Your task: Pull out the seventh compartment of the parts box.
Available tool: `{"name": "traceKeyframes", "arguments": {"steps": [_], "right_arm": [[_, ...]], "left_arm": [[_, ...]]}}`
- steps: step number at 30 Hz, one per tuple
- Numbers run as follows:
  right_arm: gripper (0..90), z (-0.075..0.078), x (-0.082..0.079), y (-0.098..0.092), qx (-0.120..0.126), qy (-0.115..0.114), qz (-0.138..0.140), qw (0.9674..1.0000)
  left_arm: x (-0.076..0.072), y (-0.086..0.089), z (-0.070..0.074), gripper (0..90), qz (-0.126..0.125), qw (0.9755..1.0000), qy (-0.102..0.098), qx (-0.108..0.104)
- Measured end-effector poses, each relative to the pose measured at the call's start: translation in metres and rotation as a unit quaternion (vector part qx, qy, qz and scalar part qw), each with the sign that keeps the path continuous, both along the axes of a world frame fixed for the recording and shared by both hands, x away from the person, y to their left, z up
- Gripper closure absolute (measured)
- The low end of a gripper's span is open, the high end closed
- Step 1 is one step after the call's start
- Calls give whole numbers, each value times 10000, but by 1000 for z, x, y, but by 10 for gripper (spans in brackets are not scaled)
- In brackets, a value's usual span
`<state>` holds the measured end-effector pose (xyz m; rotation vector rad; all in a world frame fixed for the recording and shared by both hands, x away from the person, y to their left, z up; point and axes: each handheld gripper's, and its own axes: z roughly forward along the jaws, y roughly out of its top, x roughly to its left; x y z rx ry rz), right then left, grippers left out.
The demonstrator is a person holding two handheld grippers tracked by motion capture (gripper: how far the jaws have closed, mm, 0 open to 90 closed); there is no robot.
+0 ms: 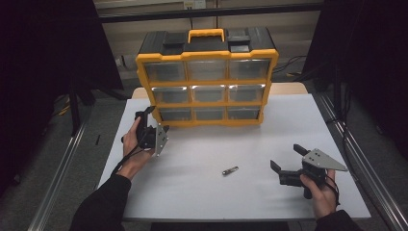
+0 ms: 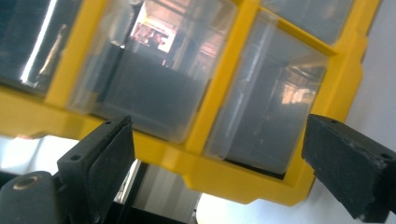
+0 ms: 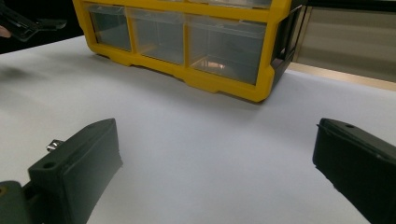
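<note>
Two spread grippers (left [image 1: 146,115], right [image 1: 284,156]), white table [image 1: 202,192], yellow drawer cabinet [image 1: 207,86], dark room

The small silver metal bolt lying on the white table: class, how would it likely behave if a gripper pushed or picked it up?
The small silver metal bolt looks slim and rounded, so a sideways push would probably roll it. On the smooth white table it may also skid. Being tiny beside the right gripper, it is likely light and could slip from the wide jaws.
</note>
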<state>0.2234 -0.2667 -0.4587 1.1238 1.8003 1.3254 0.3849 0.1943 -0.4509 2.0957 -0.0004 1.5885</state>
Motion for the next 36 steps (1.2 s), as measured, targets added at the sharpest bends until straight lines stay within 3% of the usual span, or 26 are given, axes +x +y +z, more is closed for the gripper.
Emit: {"name": "traceKeyframes", "arguments": {"steps": [2, 4, 6, 7, 8, 9, 11, 12, 14, 15, 17, 18, 20, 21, 24, 25, 26, 27, 28, 29, 30, 32, 34, 36], "right_arm": [[5, 0, 0, 1, 0, 18, 13, 10000], [5, 0, 0, 1, -18, -3, 25, 10000], [4, 0, 0, 1, -11, 2, 23, 10000], [4, 0, 0, 1, -13, 7, 22, 10000], [4, 0, 0, 1, -13, 7, 22, 10000], [4, 0, 0, 1, -3, 18, 14, 10000], [4, 0, 0, 1, -3, 15, 5, 10000], [4, 0, 0, 1, -4, 17, 2, 10000], [4, 0, 0, 0, 2, -6, -11, 10000], [4, 0, 0, 0, -4, -5, -10, 10000], [4, 0, 0, 0, 8, 11, -16, 10000], [4, 0, 0, 0, -2, -4, -21, 10000], [4, 0, 0, 0, 2, -1, -18, 10000], [4, 0, 0, 0, 5, 11, -10, 10000], [4, 0, 0, 0, -6, -2, 6, 10000], [4, 0, 0, 0, -2, -2, -5, 10000], [4, 0, -1, 0, 0, -3, 5, 10000], [4, 0, -1, 0, -4, -6, 9, 10000], [4, 0, -1, 0, -5, -8, 14, 10000], [5, 0, -1, 0, -5, -11, 13, 10000], [5, 0, -1, 0, -6, -4, 15, 10000], [5, 0, -1, 0, 0, 7, 14, 10000], [5, 0, -1, 0, -4, 2, 13, 10000], [5, 0, -1, 0, -21, 1, 11, 10000]], "left_arm": [[3, -2, -2, 112, -16, 9999, 15, 101], [5, -4, 0, 116, -6, 9991, -173, 389], [6, -4, 1, 124, 4, 9985, -231, 489], [9, -5, 1, 126, -88, 9989, -208, 409], [10, -7, 1, 126, -60, 9982, -324, 499], [10, -10, 3, 151, 28, 9954, -471, 837], [11, -12, 2, 162, 65, 9953, -528, 813], [11, -14, 3, 162, 56, 9942, -572, 910], [12, -18, 0, 160, -5, 9952, -627, 754], [11, -22, -3, 160, 150, 9923, -779, 947], [10, -24, -7, 163, 239, 9920, -791, 955], [13, -27, -15, 173, 86, 9922, -921, 839], [14, -27, -19, 192, 138, 9923, -916, 827], [16, -27, -23, 203, 96, 9920, -1016, 750], [19, -24, -27, 240, 108, 9932, -854, 780], [17, -23, -25, 251, 201, 9908, -906, 983], [18, -22, -26, 262, 211, 9913, -782, 1041], [19, -21, -26, 271, 201, 9906, -792, 1100], [15, -20, -22, 283, 487, 9831, -815, 1566], [16, -20, -22, 307, 424, 9809, -912, 1668], [19, -19, -25, 325, 334, 9854, -801, 1467], [19, -18, -24, 343, 479, 9806, -824, 1712], [21, -17, -25, 378, 499, 9807, -765, 1729], [27, -16, -30, 429, 399, 9872, -705, 1371]]}}
